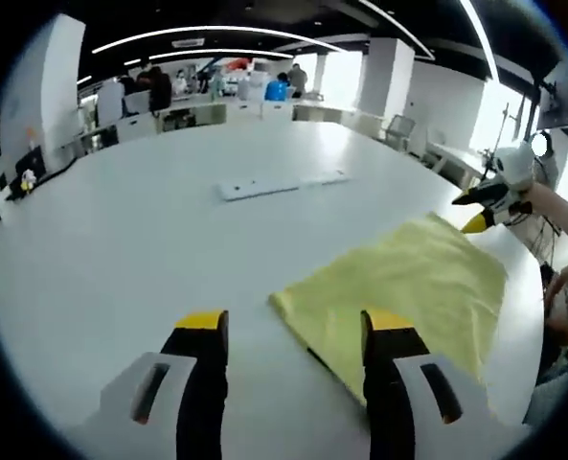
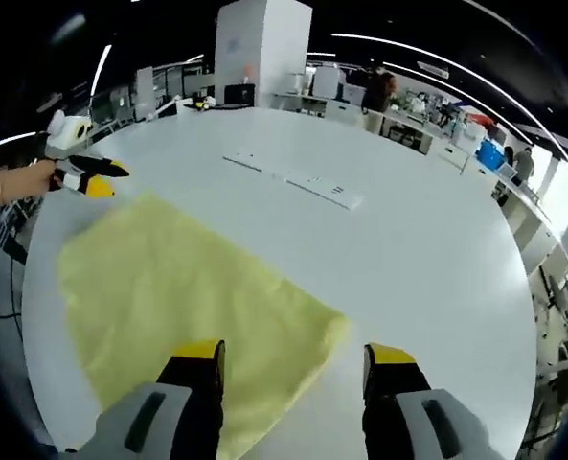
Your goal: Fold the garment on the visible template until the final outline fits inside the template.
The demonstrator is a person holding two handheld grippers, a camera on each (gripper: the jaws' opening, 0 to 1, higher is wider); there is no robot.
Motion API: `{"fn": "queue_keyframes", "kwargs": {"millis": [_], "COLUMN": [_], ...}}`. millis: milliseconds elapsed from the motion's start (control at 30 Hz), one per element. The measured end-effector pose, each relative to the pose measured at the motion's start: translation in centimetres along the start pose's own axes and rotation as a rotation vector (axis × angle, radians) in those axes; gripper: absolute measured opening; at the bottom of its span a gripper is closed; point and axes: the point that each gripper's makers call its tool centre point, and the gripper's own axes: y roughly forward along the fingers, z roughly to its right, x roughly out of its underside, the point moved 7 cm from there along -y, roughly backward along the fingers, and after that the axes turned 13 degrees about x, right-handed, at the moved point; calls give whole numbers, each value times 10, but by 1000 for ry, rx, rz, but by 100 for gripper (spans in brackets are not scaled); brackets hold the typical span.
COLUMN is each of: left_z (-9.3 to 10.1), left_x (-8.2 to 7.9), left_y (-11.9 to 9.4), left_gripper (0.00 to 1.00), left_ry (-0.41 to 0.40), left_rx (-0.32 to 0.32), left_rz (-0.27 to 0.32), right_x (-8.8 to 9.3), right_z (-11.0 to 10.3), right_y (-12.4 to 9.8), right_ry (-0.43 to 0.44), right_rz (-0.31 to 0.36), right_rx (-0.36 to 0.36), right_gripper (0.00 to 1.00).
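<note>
Currently both grippers, left gripper (image 1: 296,335) and right gripper (image 2: 296,364), are held with jaws apart above the yellow garment (image 2: 183,297); a corner could be missed, bunching the fold.

White table (image 1: 121,249): large, rounded edge. Flat white strip (image 1: 282,183) lying mid-table, toward the far edge. Beyond the table: desks, white pillar (image 2: 261,48), office chairs, several people standing, ceiling light strips.

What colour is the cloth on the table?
The cloth is plain pale yellow, with no pattern. It shows best in the right gripper view.
</note>
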Motion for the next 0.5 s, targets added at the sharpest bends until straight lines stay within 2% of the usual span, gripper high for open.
{"fn": "queue_keyframes", "kwargs": {"millis": [267, 500], "left_z": [26, 46], "left_x": [13, 25], "left_y": [-23, -37], "left_gripper": [66, 73], "left_ry": [5, 25], "left_rx": [52, 79], "left_rz": [-7, -16], "right_x": [10, 32], "right_z": [-18, -30], "right_y": [-31, -58], "right_ry": [5, -34], "right_rz": [-8, -33], "right_rx": [-55, -76], "right_gripper": [62, 61]}}
